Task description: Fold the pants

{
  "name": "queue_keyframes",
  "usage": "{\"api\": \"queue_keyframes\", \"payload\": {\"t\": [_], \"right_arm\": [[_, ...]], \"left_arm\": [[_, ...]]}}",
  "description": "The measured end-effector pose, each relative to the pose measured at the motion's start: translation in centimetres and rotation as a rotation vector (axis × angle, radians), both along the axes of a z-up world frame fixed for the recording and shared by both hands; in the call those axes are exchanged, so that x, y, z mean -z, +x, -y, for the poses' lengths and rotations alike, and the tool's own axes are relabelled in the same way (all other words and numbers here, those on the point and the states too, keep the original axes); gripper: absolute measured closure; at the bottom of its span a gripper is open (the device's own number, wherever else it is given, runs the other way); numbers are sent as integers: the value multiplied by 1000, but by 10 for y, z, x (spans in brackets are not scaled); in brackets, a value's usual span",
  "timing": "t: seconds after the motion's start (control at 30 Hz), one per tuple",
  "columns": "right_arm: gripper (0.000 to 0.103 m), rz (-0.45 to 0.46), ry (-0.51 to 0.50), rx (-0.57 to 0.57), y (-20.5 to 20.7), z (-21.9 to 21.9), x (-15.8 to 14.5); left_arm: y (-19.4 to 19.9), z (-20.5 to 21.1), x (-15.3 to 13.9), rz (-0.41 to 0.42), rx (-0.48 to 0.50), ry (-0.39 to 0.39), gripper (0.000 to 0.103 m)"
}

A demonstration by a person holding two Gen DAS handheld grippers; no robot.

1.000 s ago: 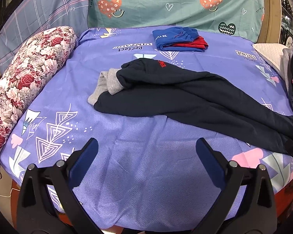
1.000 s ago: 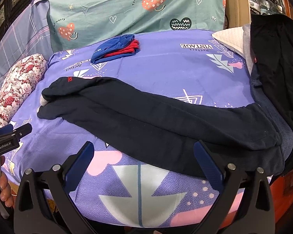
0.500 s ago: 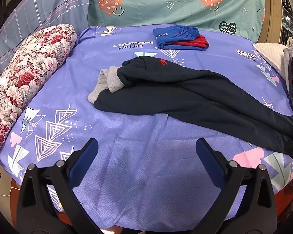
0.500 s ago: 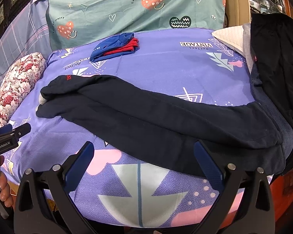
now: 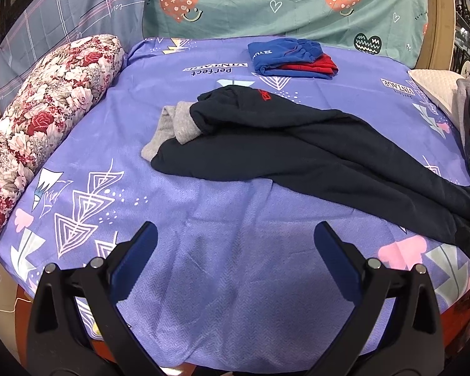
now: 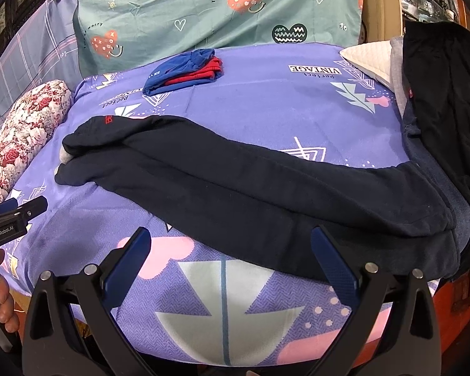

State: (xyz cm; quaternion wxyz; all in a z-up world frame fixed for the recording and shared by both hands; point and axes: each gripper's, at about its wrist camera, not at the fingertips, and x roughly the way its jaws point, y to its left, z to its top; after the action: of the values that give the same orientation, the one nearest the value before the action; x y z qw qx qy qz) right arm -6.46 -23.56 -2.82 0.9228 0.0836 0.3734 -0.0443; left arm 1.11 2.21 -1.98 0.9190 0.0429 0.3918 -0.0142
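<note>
Dark navy pants (image 5: 297,153) lie stretched across the purple bed sheet, waist end at the left with its grey lining (image 5: 178,122) turned out, legs running to the right edge. They also show in the right wrist view (image 6: 250,181), with the leg ends at the right. My left gripper (image 5: 235,250) is open and empty, above the bare sheet in front of the waist end. My right gripper (image 6: 230,250) is open and empty, near the front edge of the pants' legs. The left gripper's tip (image 6: 18,210) shows at the left of the right wrist view.
A folded blue and red garment pile (image 5: 291,59) lies at the back of the bed. A floral bolster (image 5: 37,138) runs along the left side. A white pillow (image 6: 369,59) and dark clothes (image 6: 445,119) lie at the right. A green patterned sheet (image 5: 282,3) hangs behind.
Both views have shifted only slightly. The pants lie as before, and both grippers stay open.
</note>
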Motion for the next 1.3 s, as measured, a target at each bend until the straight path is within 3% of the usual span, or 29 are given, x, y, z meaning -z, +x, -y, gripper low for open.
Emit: {"api": "queue_keyframes", "payload": {"t": [0.47, 0.63, 0.73, 0.83, 1.13, 1.2, 1.27, 1.3], "right_arm": [[1, -9, -15, -6, 4, -5, 3], [1, -3, -57, -6, 6, 6, -1], [1, 9, -86, 9, 5, 23, -4], [1, 10, -114, 43, 6, 41, -4], [1, -19, -85, 62, 25, 71, -1], [1, -24, -66, 46, 27, 77, -2], [7, -32, -34, 40, 27, 90, -3], [12, -35, -36, 42, 27, 95, -5]], "left_arm": [[5, -6, 6, -11, -7, -3, 2], [24, -31, 0, -8, -33, 0, 2], [54, -56, 0, -11, -77, 70, 2], [89, -68, 4, -39, -53, 132, 2], [179, -23, 30, -35, 149, 419, 2], [192, -14, 35, -49, 178, 445, 3], [210, -13, 39, -88, 155, 463, 28], [218, -15, 39, -127, 150, 423, 56]]}}
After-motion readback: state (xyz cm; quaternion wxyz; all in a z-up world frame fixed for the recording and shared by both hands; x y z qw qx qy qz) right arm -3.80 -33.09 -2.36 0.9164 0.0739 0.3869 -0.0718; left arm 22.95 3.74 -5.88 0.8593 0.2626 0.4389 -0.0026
